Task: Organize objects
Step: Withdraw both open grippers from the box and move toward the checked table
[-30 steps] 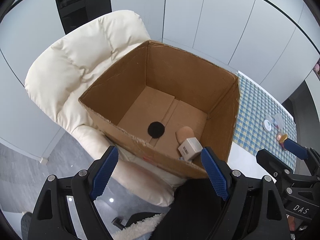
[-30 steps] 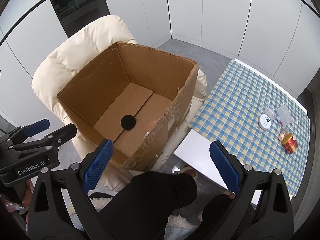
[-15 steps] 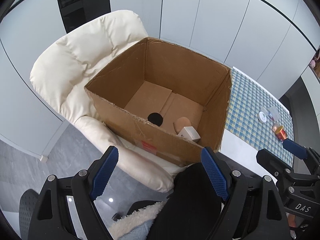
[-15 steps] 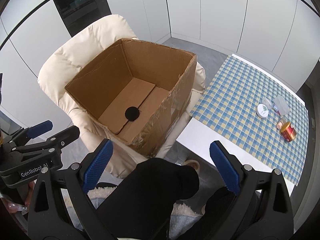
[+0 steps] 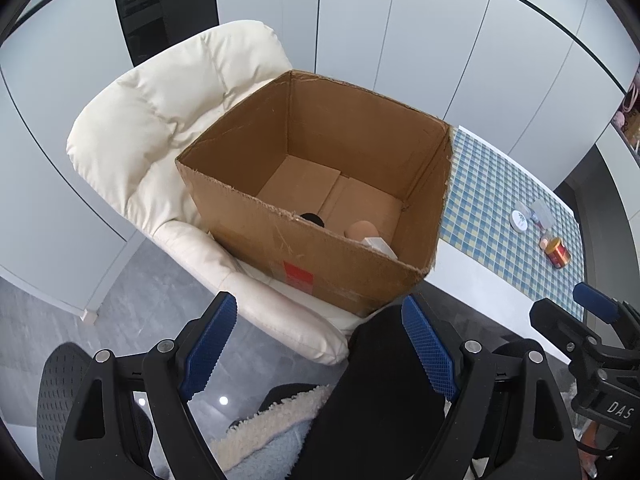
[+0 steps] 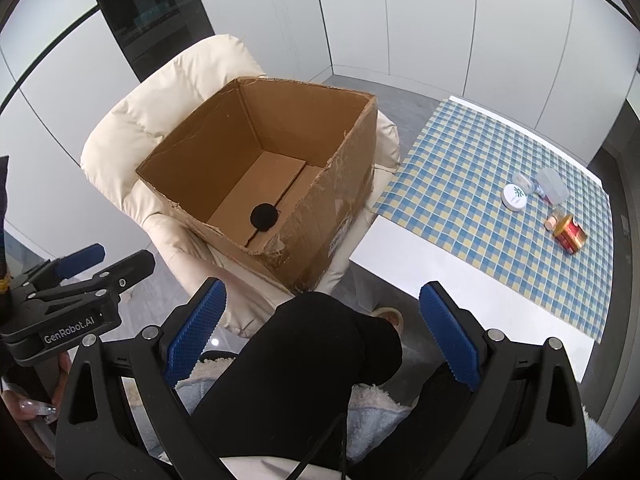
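While both of our grippers hang empty above our lap, we take stock of where things lie. Our left gripper [image 5: 316,344] has its blue pads spread wide with nothing between them, and our right gripper [image 6: 320,336] stands just as wide and just as bare, so neither has hold of anything. The cardboard box [image 5: 320,248] sits on the seat of the cream armchair [image 5: 132,128], its top open toward us, which we judge makes it the collecting place: things can be dropped in from above without lifting flaps. Inside it lie a black round pad [image 6: 264,216] on the bottom flaps, and, by the near wall, a tan rounded item [image 5: 360,230] touching a small white box [image 5: 378,245]. What remains to sort stands well apart on the checked tablecloth [image 6: 472,168] to the right: a white round jar [image 6: 514,197], a clear plastic container [image 6: 552,186], a small peach piece [image 6: 550,222] and a red and gold can [image 6: 570,234], clustered near the table's far corner. We judge the right gripper better placed for these, since they lie on its side.
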